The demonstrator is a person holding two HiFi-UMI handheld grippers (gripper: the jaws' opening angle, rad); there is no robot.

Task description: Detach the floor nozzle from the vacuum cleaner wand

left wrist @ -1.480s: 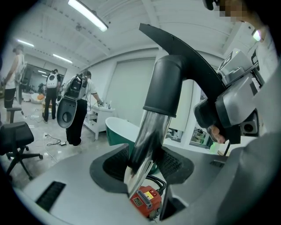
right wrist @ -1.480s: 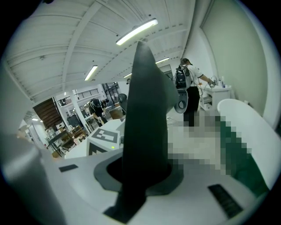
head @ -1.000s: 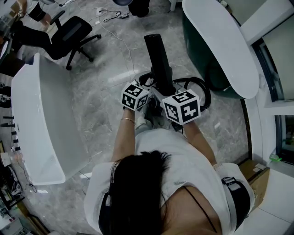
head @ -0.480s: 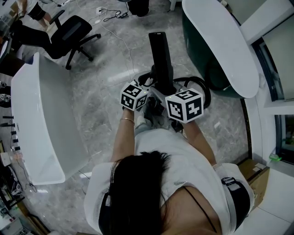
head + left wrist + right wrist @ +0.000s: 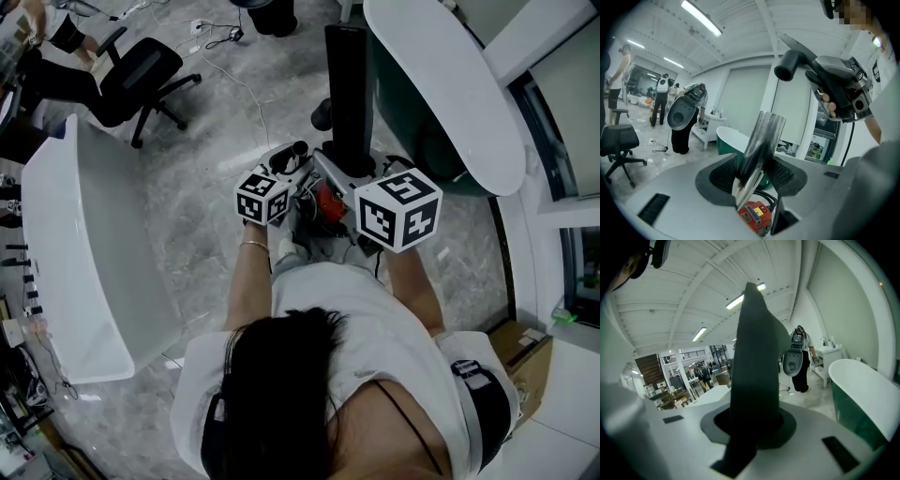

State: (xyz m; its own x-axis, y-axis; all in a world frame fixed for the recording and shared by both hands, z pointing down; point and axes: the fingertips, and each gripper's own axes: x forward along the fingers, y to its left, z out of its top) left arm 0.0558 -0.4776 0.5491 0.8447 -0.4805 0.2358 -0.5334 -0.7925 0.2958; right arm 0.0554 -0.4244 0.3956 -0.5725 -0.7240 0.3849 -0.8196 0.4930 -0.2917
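One green bathtub (image 5: 441, 94) beside floor nozzle (image 5: 345, 94)

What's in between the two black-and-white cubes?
A small red part sits between the left gripper's cube and the right gripper's cube. The head view shows it; the dark bits around it are too unclear to name.

- Grey marbled floor (image 5: 192, 220), glossy, tiled.
- Left: long white bathtub (image 5: 98, 253), standing directly on the tiles.
- Upper right: second bathtub (image 5: 441, 84), white rim over a dark green shell, also on the tiles.
- Upper left: black office chair (image 5: 142, 67) on castors, near the white tub's end.
- Top: thin white cable (image 5: 246, 94) trailing across the tiles.
- Lower right: cardboard box (image 5: 520, 352) by the wall.
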